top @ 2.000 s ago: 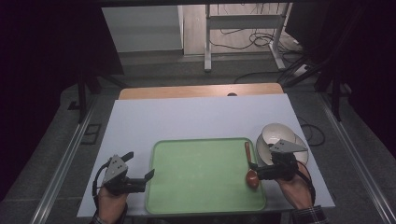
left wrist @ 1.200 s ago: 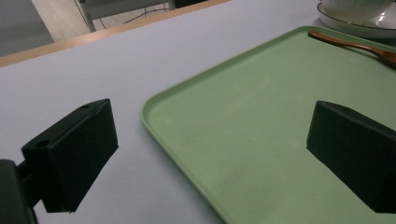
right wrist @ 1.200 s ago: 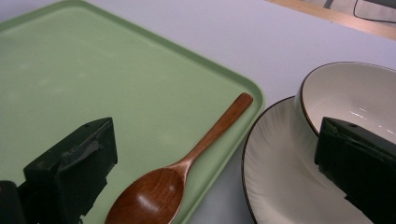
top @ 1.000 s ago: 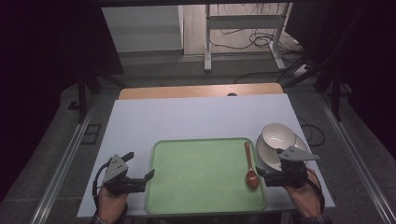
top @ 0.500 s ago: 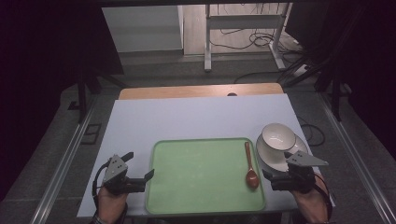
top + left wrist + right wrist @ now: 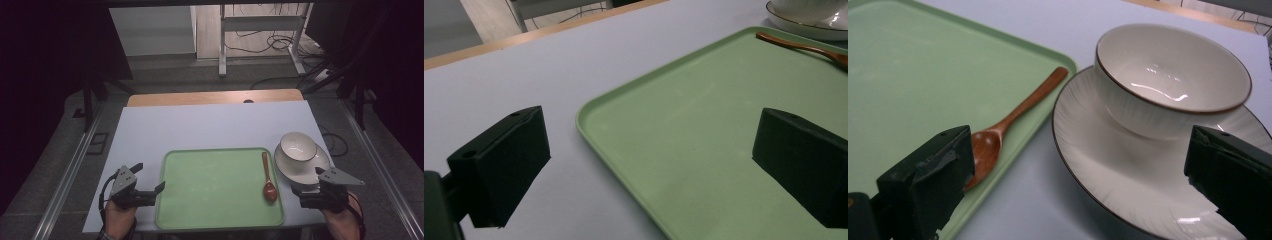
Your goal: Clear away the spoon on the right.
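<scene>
Right jaws face the saucer and bowl

My right gripper (image 6: 306, 195) stands wide open and empty; the white bowl (image 6: 1172, 80) on its saucer (image 6: 1128, 170) sits straight ahead between its jaws. The wooden spoon (image 6: 1008, 122) lies by its left jaw on the green tray (image 6: 215, 187), handle pointing away. My left gripper (image 6: 150, 190), open and empty, straddles the tray's far edge

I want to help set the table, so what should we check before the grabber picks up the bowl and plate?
1. Right gripper jaws open: ok.
2. Right gripper holds nothing: ok.
3. Bowl sits upright on the plate: ok.
4. Wooden spoon lies flat on the green tray, apart from the plate: ok.
5. Room left on the tray for plate and bowl: ok.
6. Left gripper open at the tray's left edge, not touching it: cannot tell.
</scene>
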Demonstrator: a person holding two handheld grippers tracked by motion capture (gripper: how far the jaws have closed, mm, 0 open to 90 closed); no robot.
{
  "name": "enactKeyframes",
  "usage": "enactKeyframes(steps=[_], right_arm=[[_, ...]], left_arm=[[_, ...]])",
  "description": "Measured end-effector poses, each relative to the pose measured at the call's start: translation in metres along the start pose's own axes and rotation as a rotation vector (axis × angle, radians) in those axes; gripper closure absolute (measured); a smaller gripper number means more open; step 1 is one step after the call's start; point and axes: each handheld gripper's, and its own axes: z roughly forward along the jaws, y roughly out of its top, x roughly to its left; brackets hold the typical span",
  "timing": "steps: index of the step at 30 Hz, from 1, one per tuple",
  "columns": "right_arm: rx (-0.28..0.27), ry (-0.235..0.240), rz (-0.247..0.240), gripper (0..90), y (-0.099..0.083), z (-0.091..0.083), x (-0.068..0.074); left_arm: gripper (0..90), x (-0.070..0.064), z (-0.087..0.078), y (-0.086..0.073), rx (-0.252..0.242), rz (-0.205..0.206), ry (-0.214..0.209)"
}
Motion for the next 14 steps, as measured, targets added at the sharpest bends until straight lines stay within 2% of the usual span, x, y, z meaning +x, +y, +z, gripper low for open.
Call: enactKeyframes(steps=[6, 14], right_arm=[[0.013, -0.016, 0.026, 0.0, -0.012, -0.002, -0.006], [0.023, -0.023, 0.025, 0.0, -0.016, 0.000, -0.010]], left_arm=[[1.9, 0.000, 0.000, 0.000, 0.002, -0.001, 0.001], [1.8, 0.000, 0.000, 0.000, 0.000, 0.000, 0.003]])
